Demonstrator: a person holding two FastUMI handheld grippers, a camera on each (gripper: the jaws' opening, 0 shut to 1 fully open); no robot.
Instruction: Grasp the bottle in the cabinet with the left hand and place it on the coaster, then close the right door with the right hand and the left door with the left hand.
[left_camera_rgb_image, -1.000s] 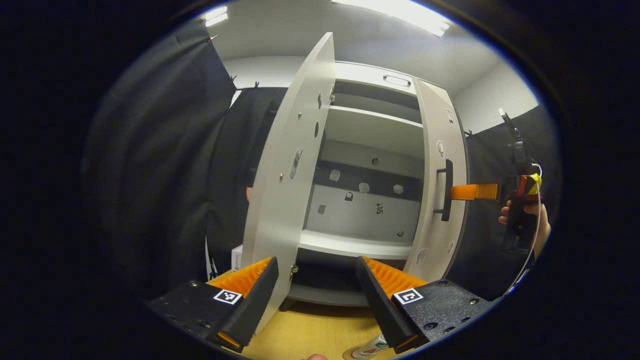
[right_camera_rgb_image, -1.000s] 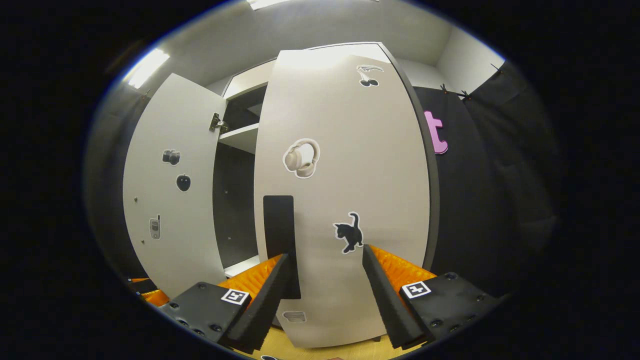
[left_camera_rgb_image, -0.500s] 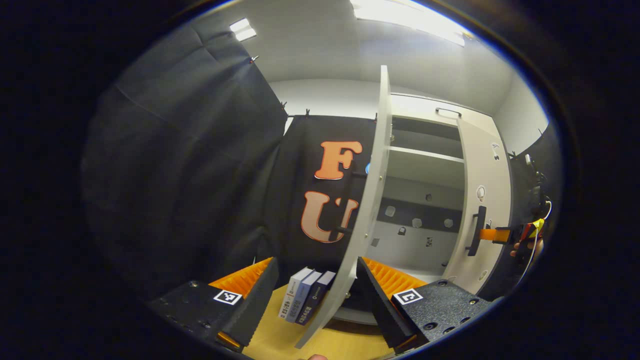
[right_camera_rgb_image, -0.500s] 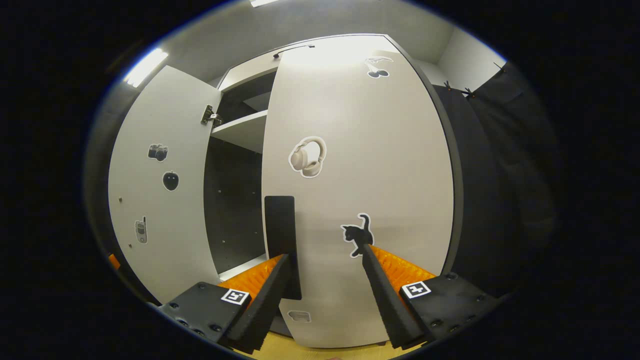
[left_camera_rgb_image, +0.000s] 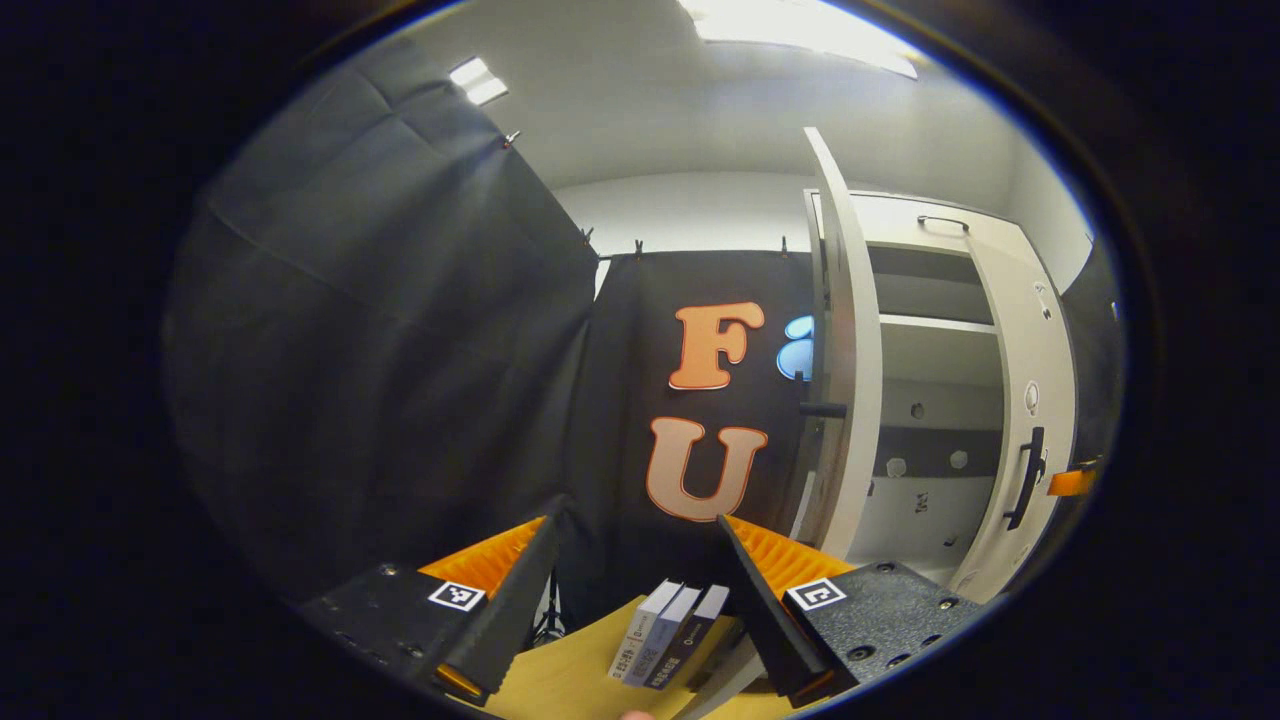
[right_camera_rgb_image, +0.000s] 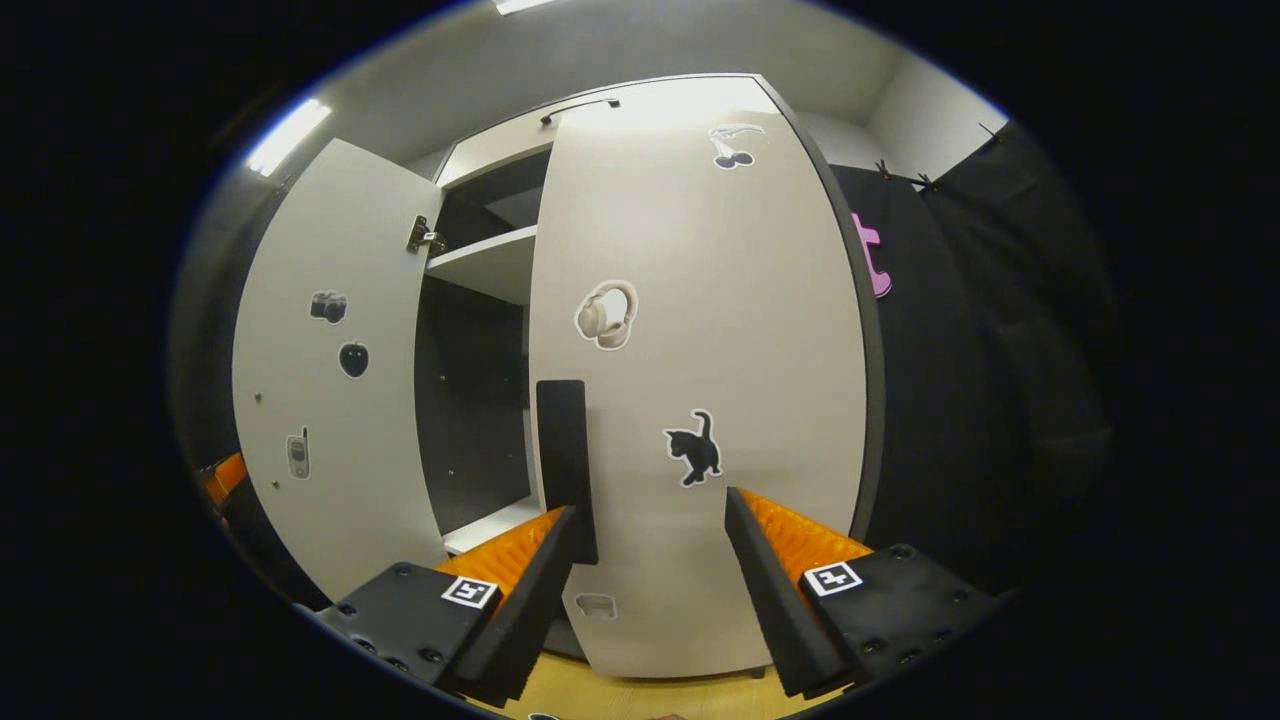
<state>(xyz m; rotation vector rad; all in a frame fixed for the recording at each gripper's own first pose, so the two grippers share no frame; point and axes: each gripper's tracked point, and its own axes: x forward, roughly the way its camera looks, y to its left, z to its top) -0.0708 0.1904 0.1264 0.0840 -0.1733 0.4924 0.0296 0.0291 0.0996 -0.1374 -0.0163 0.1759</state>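
Hand-held gripper in the right hand (right_camera_rgb_image: 645, 590) faces the cabinet's right door (right_camera_rgb_image: 700, 380), fingers spread wide and holding nothing, the door's dark vertical handle (right_camera_rgb_image: 565, 455) rising just above its left finger; whether a finger touches the panel cannot be told. Left hand-held gripper (left_camera_rgb_image: 635, 600) is likewise wide open and empty, looking past the left door (left_camera_rgb_image: 845, 340), seen nearly edge-on, over a row of small books (left_camera_rgb_image: 668, 645) on the wooden worktop (left_camera_rgb_image: 560, 685). Both doors stand tall, long axis upright, swinging about hinges (right_camera_rgb_image: 425, 238) on the cabinet's outer sides. Right door looks almost shut, its face square to the gripper; left door (right_camera_rgb_image: 320, 380) juts out toward the front, wide open. These appear to be light, stiff panels with smooth, slippery faces that should swing on a gentle push. Best purchase is likely near the free edge, by the handle (left_camera_rgb_image: 1028, 478), far from the hinge. Shelves (left_camera_rgb_image: 935, 325) inside show no bottle.
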